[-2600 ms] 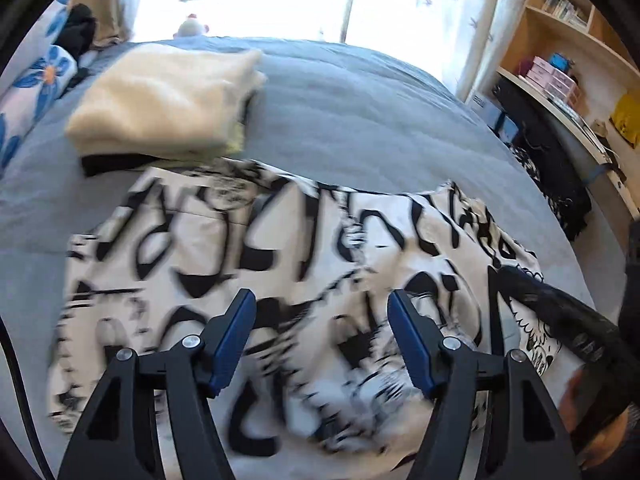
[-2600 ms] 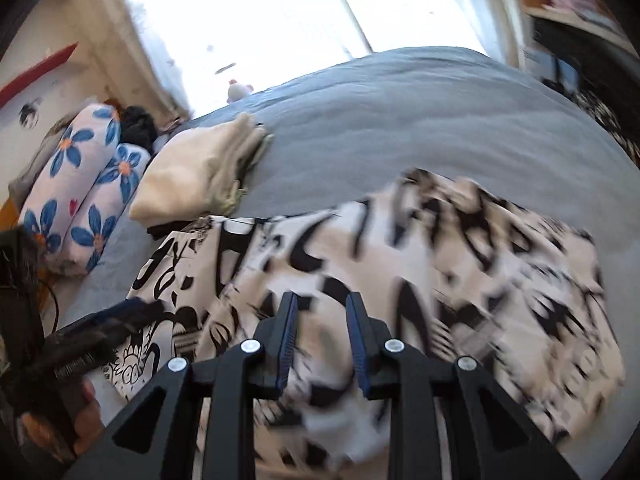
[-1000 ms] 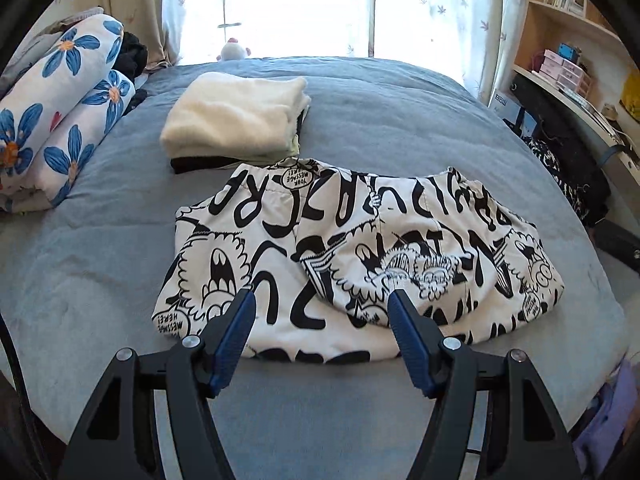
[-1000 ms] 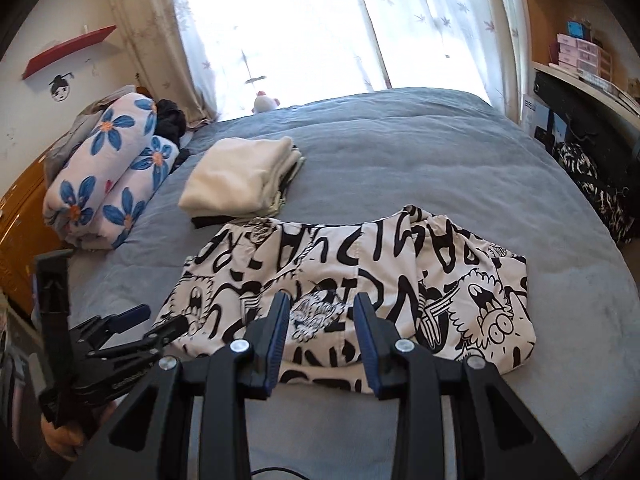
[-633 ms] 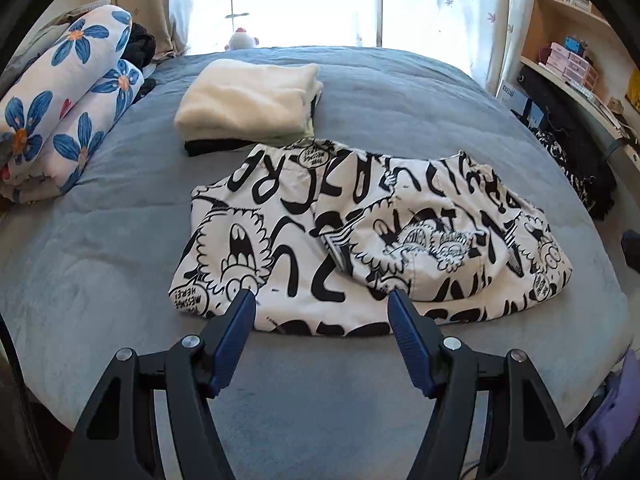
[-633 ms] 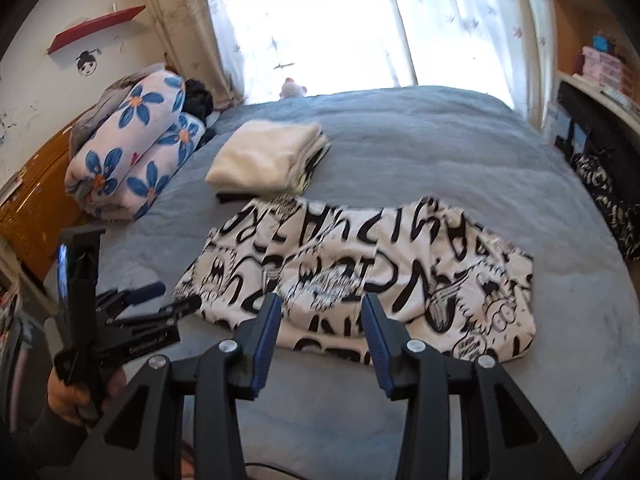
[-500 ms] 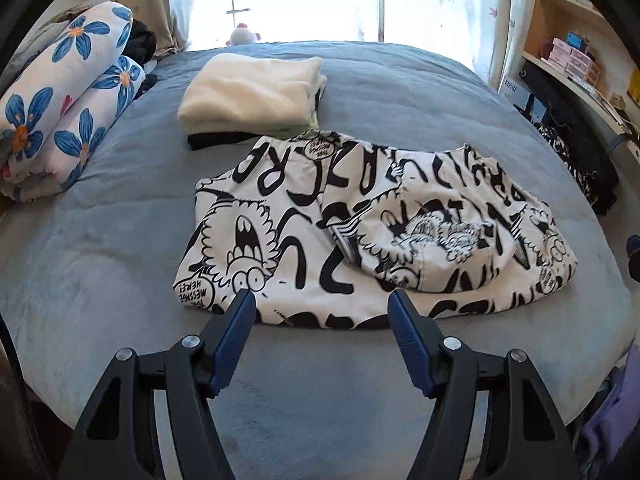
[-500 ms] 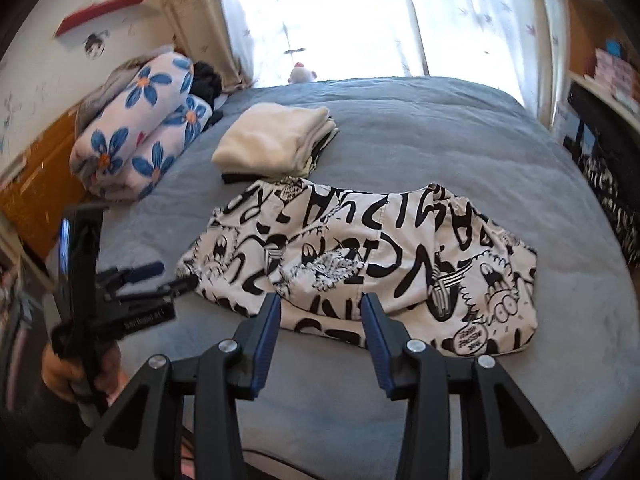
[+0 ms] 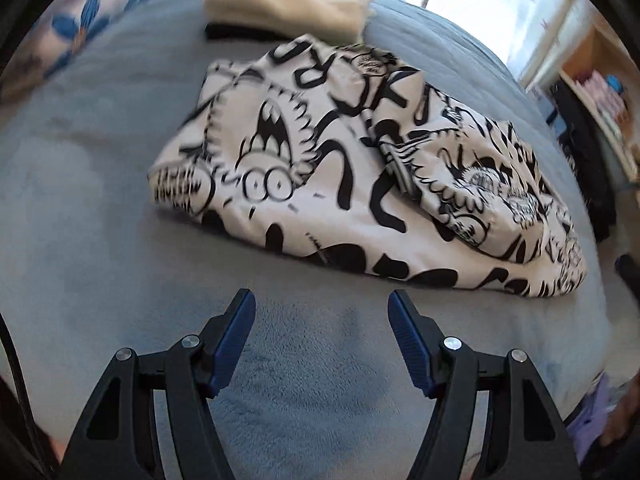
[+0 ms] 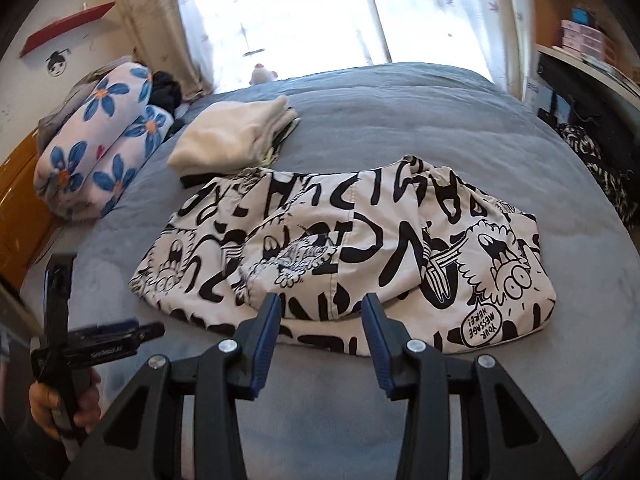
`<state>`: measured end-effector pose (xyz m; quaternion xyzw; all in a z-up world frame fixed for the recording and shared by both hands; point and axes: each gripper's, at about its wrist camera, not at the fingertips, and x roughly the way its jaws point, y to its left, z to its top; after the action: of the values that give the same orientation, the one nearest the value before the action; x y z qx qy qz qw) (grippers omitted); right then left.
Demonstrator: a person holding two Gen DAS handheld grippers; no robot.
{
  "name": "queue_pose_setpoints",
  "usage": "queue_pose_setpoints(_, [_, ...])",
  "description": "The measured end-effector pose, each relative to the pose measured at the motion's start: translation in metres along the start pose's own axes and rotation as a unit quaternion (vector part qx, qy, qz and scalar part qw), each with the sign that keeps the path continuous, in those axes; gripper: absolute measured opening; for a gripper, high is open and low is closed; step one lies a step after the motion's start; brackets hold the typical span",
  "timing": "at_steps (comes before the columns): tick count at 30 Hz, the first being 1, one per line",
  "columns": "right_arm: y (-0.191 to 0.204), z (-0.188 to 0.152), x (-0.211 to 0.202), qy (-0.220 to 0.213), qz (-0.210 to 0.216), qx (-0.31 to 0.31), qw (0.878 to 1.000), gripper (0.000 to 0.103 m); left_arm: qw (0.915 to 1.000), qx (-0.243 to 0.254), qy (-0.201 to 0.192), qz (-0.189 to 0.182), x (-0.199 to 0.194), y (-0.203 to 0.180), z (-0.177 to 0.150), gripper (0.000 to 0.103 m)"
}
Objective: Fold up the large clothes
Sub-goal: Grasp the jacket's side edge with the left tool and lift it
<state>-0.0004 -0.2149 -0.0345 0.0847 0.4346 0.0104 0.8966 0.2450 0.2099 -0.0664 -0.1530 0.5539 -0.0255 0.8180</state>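
Note:
A white garment with black cartoon print [image 10: 360,232] lies folded into a wide band across the grey bed cover [image 10: 400,112]. My right gripper [image 10: 322,300] hovers open over the middle of its near edge, with nothing pinched between the blue pads. My left gripper [image 9: 319,300] is open too, above bare cover just short of the garment [image 9: 340,168], near its left part. In the right wrist view a hand holds the left gripper [image 10: 152,330] off the garment's left corner. Motion blur smears the left wrist view.
A folded cream stack [image 10: 232,136] sits behind the garment, touching its far left corner. Floral bedding rolls [image 10: 96,152] lie along the left side. Shelves [image 10: 580,40] and dark patterned clothes [image 10: 592,160] stand past the bed's right edge. Bare cover lies in front of the garment.
Both grippers have come down toward the bed. The left one dropped closer to the garment's left near part and rolled. The right jaws stand slightly wider than a second ago.

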Motion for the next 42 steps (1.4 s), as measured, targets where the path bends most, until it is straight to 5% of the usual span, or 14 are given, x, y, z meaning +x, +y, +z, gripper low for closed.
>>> queue_pose_setpoints(12, [-0.003,-0.011,0.033,0.007,0.005,0.046,0.999,0.042,0.9935,-0.09,-0.028,-0.064,0.041,0.034,0.012,0.067])
queue_pose_setpoints(30, [0.012,-0.003,0.065,0.031,0.021,0.059,0.998,0.042,0.984,-0.137,-0.086,-0.074,0.075,0.051,0.063,0.068])
queue_pose_setpoints(32, [0.012,-0.004,0.068,0.033,0.022,0.063,0.997,0.042,0.9822,-0.144,-0.097,-0.072,0.074,0.052,0.064,0.064])
queue_pose_setpoints(37, [0.011,-0.007,0.08,0.044,0.022,0.07,0.996,0.042,0.9816,-0.128,-0.129,-0.058,0.067,0.047,0.071,0.028])
queue_pose_setpoints(42, [0.008,-0.005,0.094,0.047,0.018,0.071,0.996,0.042,0.9824,-0.056,-0.178,-0.013,0.041,0.018,0.069,0.017])
